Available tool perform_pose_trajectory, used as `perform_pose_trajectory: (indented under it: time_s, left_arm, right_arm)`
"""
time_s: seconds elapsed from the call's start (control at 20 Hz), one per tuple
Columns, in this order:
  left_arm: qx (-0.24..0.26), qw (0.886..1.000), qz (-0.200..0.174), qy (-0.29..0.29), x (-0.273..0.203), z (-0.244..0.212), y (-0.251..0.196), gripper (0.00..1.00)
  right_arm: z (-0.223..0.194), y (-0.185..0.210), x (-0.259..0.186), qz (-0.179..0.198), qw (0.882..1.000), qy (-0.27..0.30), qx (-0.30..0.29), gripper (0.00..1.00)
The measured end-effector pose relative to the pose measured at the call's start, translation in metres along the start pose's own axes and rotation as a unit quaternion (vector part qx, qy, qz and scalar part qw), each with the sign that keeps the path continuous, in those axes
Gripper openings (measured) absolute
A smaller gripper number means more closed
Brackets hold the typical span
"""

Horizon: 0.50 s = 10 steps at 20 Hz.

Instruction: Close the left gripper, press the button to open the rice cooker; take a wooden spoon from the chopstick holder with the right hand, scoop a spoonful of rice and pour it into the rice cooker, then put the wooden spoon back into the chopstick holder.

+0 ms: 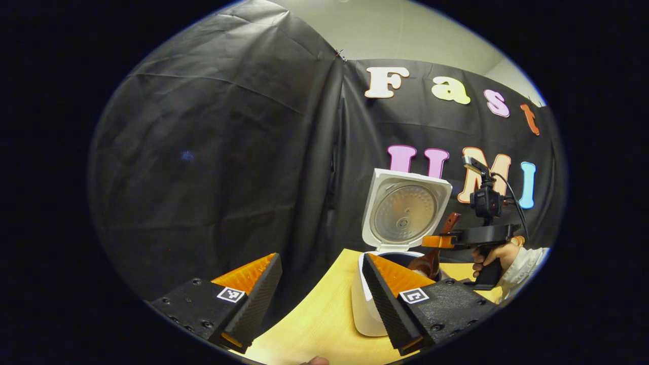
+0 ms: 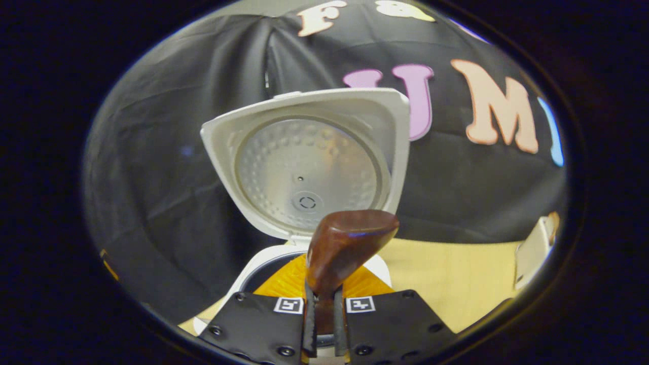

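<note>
Glossy brown wood, the wooden spoon (image 2: 345, 248) sits pinched in my right claw (image 2: 324, 324) above the white rice cooker (image 2: 263, 266), its dimpled metal-lined lid (image 2: 304, 162) upright, while my left claw (image 1: 322, 284) hangs spread wide, empty, over the pale surface (image 1: 314, 319).

Rice cooker (image 1: 366, 309) body was partly hidden behind left gripper's (image 1: 324, 299) finger (image 1: 388, 296) in left gripper view; pot contents couldn't be made out. Wooden spoon (image 2: 345, 248) bowl end was hidden below right gripper (image 2: 324, 324) in right gripper view. White obj. at rt edge (image 2: 532, 253) was cut off, unidentifiable.
</note>
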<state>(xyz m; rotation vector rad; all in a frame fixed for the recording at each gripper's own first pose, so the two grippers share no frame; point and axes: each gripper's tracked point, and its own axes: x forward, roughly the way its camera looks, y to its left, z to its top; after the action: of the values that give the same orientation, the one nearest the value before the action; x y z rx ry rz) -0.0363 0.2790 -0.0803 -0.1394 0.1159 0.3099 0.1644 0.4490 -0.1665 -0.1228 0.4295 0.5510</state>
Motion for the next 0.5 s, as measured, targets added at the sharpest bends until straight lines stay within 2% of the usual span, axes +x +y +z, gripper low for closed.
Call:
perform_pose_trajectory:
  time_s: [0.05,0.25,0.4,0.5]
  left_arm:
    - [0.001,1.0,-0.001,-0.001,0.001,0.001,-0.001,0.91]
    - [0.001,1.0,-0.005,-0.004,0.002,0.003,-0.004,0.94]
    - [0.001,1.0,-0.006,-0.007,0.001,0.006,-0.006,0.91]
    - [0.004,1.0,-0.006,-0.008,0.001,0.007,-0.007,0.94]
  right_arm:
    - [0.006,-0.002,-0.002,-0.003,0.999,-0.012,-0.036,0.16]
    - [0.018,0.001,-0.006,-0.01,0.99,-0.048,-0.13,0.17]
    - [0.034,0.001,-0.014,-0.018,0.977,-0.081,-0.196,0.16]
    - [0.043,0.005,-0.02,-0.018,0.97,-0.101,-0.218,0.17]
